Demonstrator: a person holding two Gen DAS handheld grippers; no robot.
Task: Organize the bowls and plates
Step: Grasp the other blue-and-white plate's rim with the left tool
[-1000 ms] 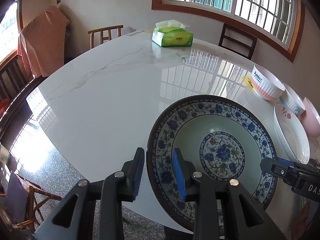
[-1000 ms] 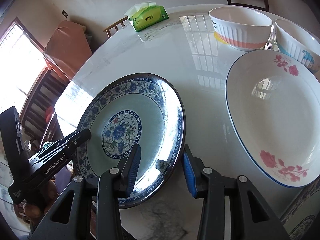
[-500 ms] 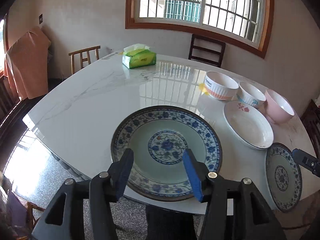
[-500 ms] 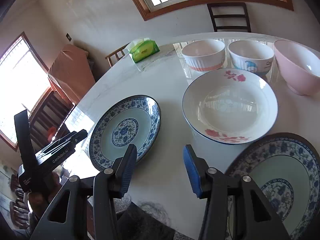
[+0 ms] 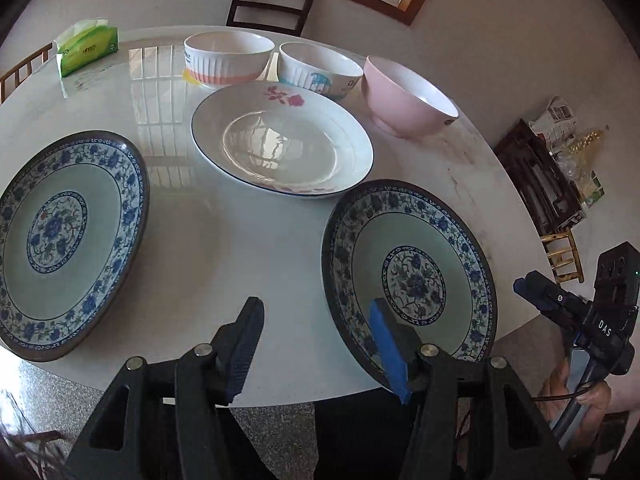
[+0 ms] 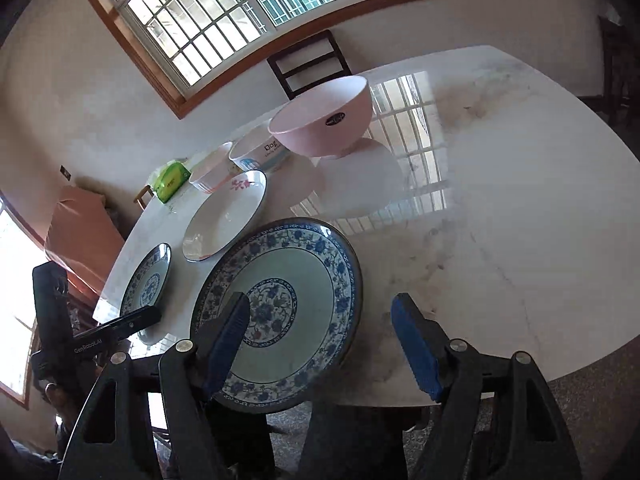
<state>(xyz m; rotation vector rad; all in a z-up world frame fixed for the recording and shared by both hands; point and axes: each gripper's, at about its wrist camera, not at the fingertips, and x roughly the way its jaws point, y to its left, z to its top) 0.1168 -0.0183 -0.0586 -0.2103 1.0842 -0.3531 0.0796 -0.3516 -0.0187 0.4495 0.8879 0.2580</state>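
Two blue-patterned plates lie on the white marble table [image 5: 248, 248]: one at the left [image 5: 68, 240], one at the right [image 5: 412, 276]. My left gripper [image 5: 314, 312] is open; its right finger overlaps the right plate's near-left rim and its left finger is over bare table. My right gripper [image 6: 320, 306] hovers at the same plate [image 6: 312, 264], jaws opening, with the plate's near part between the fingers and no pad pressing. Behind are a white rose plate [image 5: 280, 148], a ribbed bowl [image 5: 228, 60], a cartoon bowl [image 5: 320, 70] and a pink bowl [image 5: 408, 98].
A green tissue pack [image 5: 86, 46] sits at the far left of the table. A dark chair [image 5: 272, 6] stands behind the bowls under the window. A dark cabinet [image 5: 536, 176] with clutter is off the table's right. The table's front edge runs just under both grippers.
Both grippers have let go of the left blue plate, which now lies on the table. They have swung right to the second blue plate, and their jaws stand wider.
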